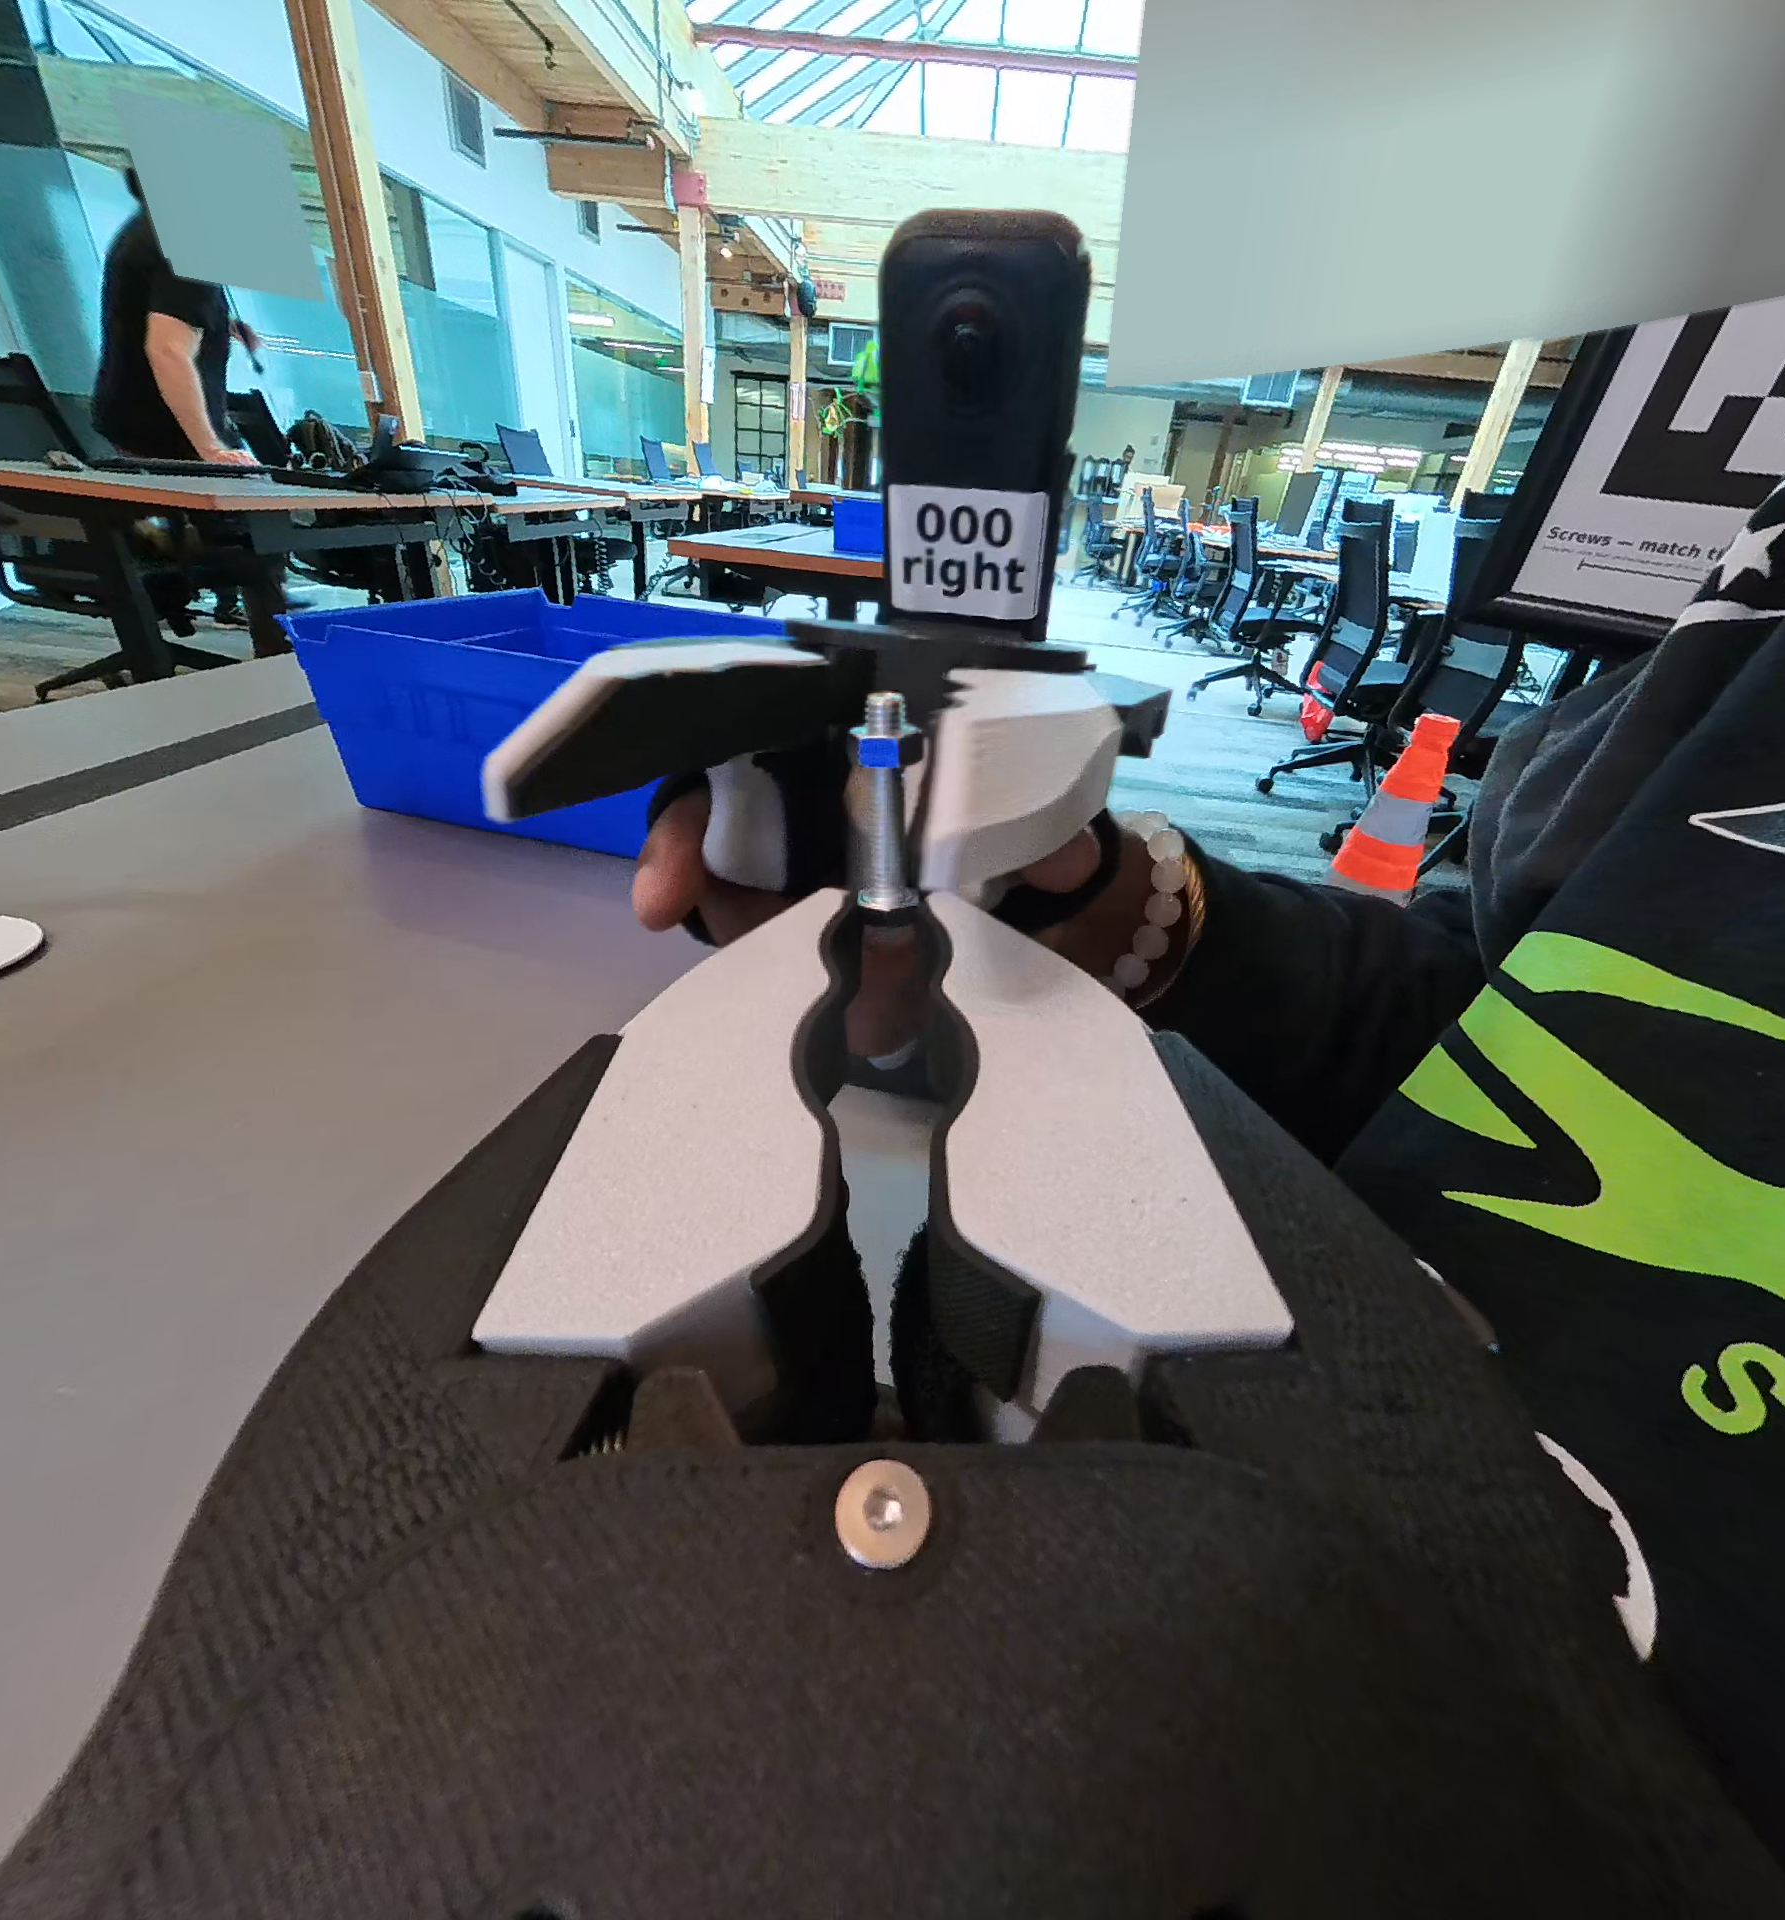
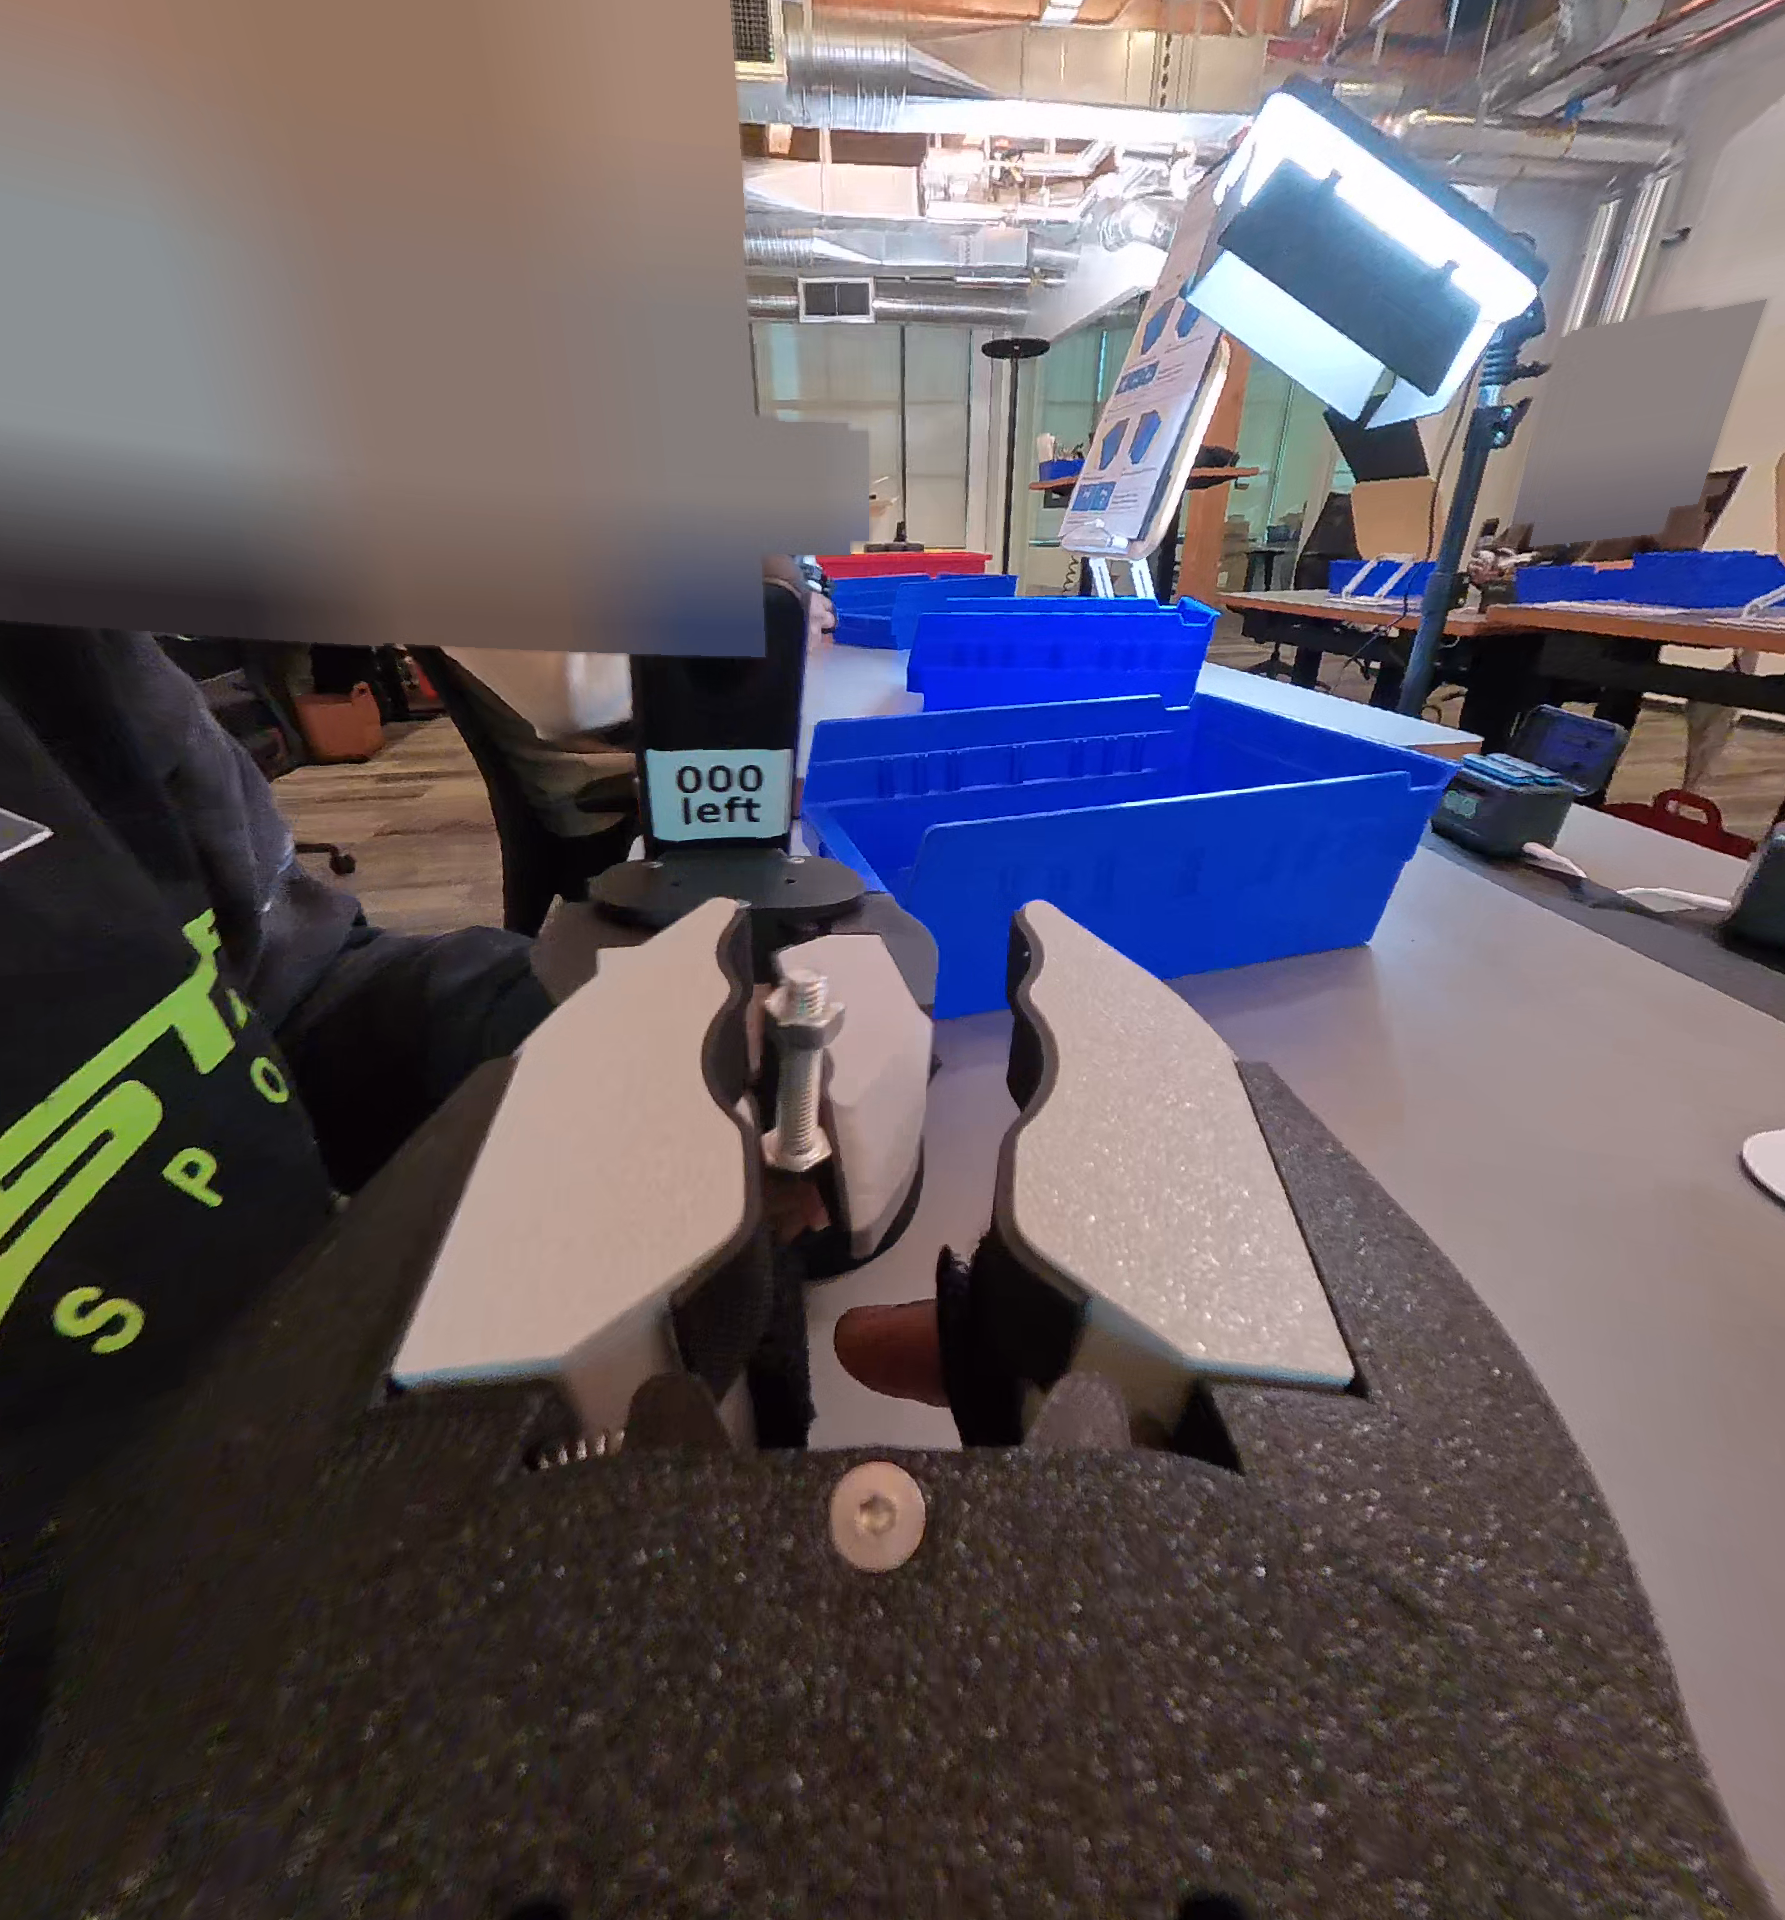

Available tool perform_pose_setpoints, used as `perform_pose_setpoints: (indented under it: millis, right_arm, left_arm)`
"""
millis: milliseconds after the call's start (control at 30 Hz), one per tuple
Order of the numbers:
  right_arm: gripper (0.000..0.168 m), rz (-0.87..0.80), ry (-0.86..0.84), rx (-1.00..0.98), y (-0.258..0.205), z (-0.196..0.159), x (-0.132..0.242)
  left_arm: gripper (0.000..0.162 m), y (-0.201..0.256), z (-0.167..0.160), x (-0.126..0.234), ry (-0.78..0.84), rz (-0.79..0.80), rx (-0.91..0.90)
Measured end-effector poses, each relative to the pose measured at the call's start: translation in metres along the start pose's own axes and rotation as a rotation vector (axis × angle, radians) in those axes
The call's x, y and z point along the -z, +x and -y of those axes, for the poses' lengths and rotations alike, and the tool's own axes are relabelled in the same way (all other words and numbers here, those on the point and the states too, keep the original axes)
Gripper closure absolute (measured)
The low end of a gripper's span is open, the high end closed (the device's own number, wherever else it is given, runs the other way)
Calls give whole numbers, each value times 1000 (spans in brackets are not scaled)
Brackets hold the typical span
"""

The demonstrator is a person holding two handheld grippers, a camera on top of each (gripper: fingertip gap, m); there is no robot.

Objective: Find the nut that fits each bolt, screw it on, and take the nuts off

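**Bolt held upright, nut near its top**

The wide grey surface carries a large blue plastic bin with dividers, which stands behind both tools. In front of it, above the surface, the two tools face each other.

The left gripper is closed narrow on the head end of a silver threaded steel bolt, so the bolt stands upright and is held in the air. A small hexagonal steel nut sits on the thread near the top, with a little bare thread above it.

The right gripper is spread wide and holds nothing. The bolt is just beside its left finger, and the other finger is well apart from it.

I judge that the step in hand is turning the nut. To do it well, the right gripper should center itself on the nut and close on two flat sides, not on the thread. The left gripper should keep the bolt straight, because a tilted bolt lets the nut slip.
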State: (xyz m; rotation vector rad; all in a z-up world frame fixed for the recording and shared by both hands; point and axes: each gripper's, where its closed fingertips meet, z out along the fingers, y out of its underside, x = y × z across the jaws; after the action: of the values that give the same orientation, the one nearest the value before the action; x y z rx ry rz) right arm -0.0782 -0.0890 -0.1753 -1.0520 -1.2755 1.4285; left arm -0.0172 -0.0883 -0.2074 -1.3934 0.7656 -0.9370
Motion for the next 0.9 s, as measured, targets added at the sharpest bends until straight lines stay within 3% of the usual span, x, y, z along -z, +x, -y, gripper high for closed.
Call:
perform_pose_setpoints:
  millis: [433,600,900]
  right_arm:
    - [122,-62,21,8,8,6,30]
    - [139,-71,38,19,7,8,44]
    - [123,-3,22,14,-4,7,21]
  left_arm:
    - [152,-1,3,2,18,1,12]
    - [152,-2,3,2,21,2,14]
    - [152,-1,2,1,13,4,4]
